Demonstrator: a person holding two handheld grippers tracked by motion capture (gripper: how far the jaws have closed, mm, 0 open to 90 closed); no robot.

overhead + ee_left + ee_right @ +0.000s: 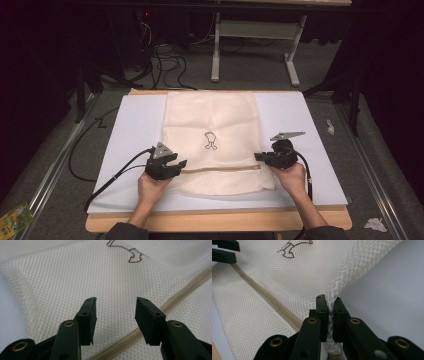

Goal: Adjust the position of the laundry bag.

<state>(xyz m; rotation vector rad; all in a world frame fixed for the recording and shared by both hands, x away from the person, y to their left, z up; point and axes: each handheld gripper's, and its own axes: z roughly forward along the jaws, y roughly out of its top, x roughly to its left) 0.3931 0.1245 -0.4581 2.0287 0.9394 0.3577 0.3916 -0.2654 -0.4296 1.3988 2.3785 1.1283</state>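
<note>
1. A cream mesh bag [212,135] lies flat in the middle of the high view on a white board [132,130], its far edge near the board's far edge and its near edge a little short of the board's near edge; bare board runs as a wide strip down both sides of the bag.
2. A tan zipper [220,169] crosses the bag's lower part from side to side, and a small dark emblem [210,141] sits at the centre.
3. The left gripper [181,164] sits at the bag's left edge, lower left of centre, held by the left hand [152,186]; in the left gripper view its jaws stand well apart over the mesh with nothing between them — the zipper runs just beyond the right-hand one.
4. The right gripper [258,157] is at the bag's right edge by the zipper's end, held by the right hand [291,174]; in the right gripper view its jaws are pressed together on a pinched fold of mesh, which rises into a tented ridge.
5. The board rests on a wooden table [220,220] whose bare rim shows along the bottom.
6. Around the table — grey carpet [350,150], black cables [167,62] at upper left, a white table frame [255,45] at upper centre, and scraps of paper [375,224] at lower right; none lies on the board.
</note>
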